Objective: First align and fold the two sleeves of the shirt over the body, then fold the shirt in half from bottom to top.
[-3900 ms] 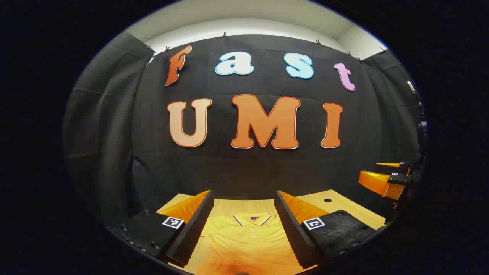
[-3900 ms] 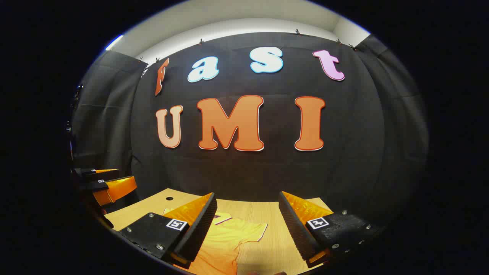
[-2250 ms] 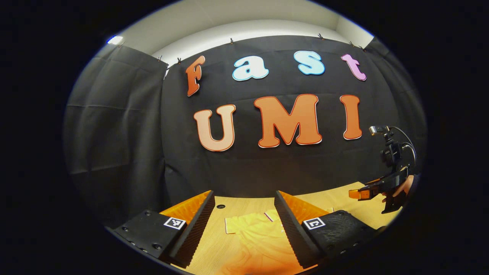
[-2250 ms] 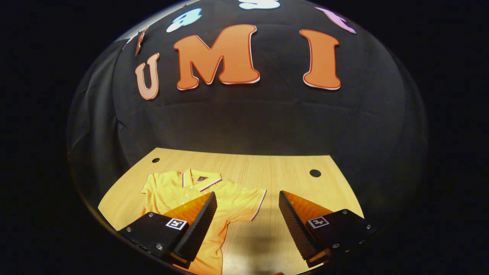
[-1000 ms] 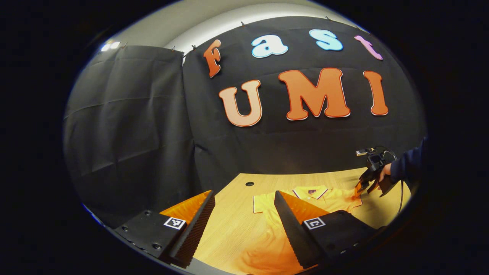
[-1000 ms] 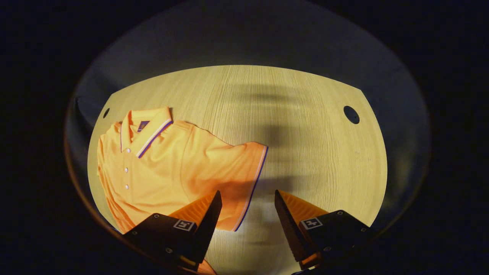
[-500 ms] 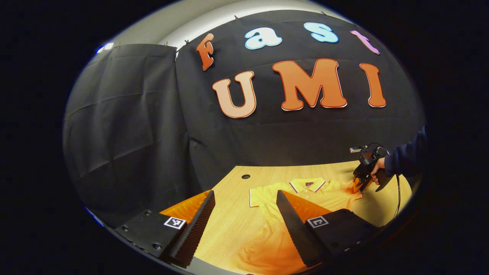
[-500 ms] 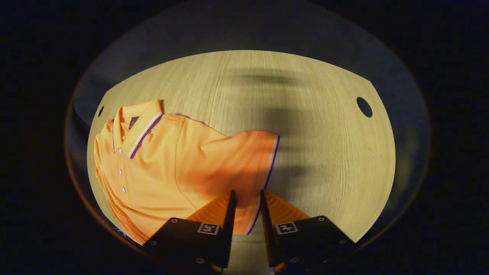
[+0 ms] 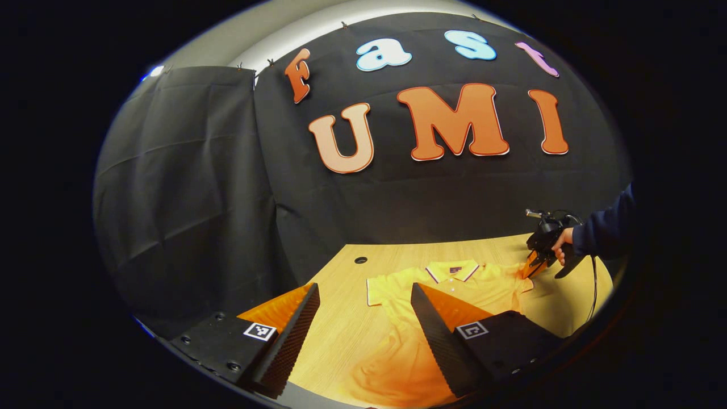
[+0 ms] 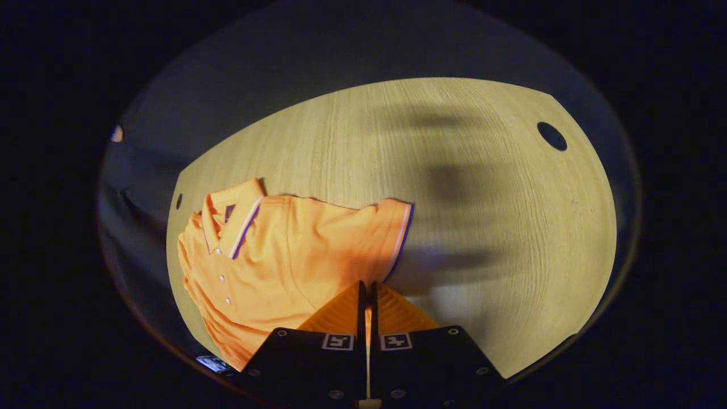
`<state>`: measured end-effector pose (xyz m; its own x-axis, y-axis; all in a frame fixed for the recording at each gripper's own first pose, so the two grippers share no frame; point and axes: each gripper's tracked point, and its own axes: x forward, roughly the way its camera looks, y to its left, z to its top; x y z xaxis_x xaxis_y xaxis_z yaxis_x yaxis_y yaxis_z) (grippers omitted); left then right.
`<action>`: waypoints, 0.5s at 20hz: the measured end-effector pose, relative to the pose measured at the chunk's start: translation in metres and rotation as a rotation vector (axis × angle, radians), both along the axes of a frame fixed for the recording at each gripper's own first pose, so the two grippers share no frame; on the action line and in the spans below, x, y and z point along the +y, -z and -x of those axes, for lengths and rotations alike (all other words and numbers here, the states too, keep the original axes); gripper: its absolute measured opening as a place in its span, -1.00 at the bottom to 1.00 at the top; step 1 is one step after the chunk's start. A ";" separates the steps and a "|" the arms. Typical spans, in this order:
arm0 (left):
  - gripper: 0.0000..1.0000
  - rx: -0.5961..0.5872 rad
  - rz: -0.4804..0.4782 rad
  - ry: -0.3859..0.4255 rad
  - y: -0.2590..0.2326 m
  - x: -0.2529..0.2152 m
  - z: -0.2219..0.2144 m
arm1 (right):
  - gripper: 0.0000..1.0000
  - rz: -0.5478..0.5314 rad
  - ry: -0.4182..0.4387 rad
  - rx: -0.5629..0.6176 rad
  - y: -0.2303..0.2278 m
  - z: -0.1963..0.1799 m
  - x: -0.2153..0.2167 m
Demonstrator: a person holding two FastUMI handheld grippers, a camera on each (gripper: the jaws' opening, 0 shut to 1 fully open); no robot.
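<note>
An orange polo shirt (image 10: 272, 261) with a striped collar (image 10: 241, 221) lies face up on the wooden table (image 10: 454, 142). My right gripper (image 10: 366, 288) points down at the shirt, shut on the lower edge of one short sleeve (image 10: 363, 238) near its striped hem. In the left gripper view the shirt (image 9: 488, 287) lies ahead, and the right gripper (image 9: 532, 267) pinches that sleeve at its far right, held by a hand in a dark sleeve. My left gripper (image 9: 364, 291) hovers open above the table, near the shirt's other sleeve (image 9: 386, 287), with nothing between its fingers.
The table has round cable holes (image 10: 552, 136) (image 9: 360, 260) near its far corners. Bare wood spreads to the right of the shirt in the right gripper view. Black cloth walls close off the back and sides. A cable hangs from the right gripper.
My right gripper tilted down over the table, came to the sleeve's hem and shut on it. My left gripper swung left and lower, staying open.
</note>
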<state>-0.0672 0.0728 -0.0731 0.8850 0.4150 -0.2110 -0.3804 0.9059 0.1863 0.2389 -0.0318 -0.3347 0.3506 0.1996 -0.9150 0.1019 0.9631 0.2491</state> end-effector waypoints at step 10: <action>0.98 0.007 0.036 -0.033 0.012 0.017 0.002 | -0.95 -0.029 -0.127 -0.117 -0.059 -0.016 0.066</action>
<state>-0.0687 0.0898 -0.0854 0.8693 0.4363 -0.2323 -0.4093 0.8988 0.1568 0.2545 0.0340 -0.2757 0.4245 0.2751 -0.8626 -0.0518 0.9586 0.2802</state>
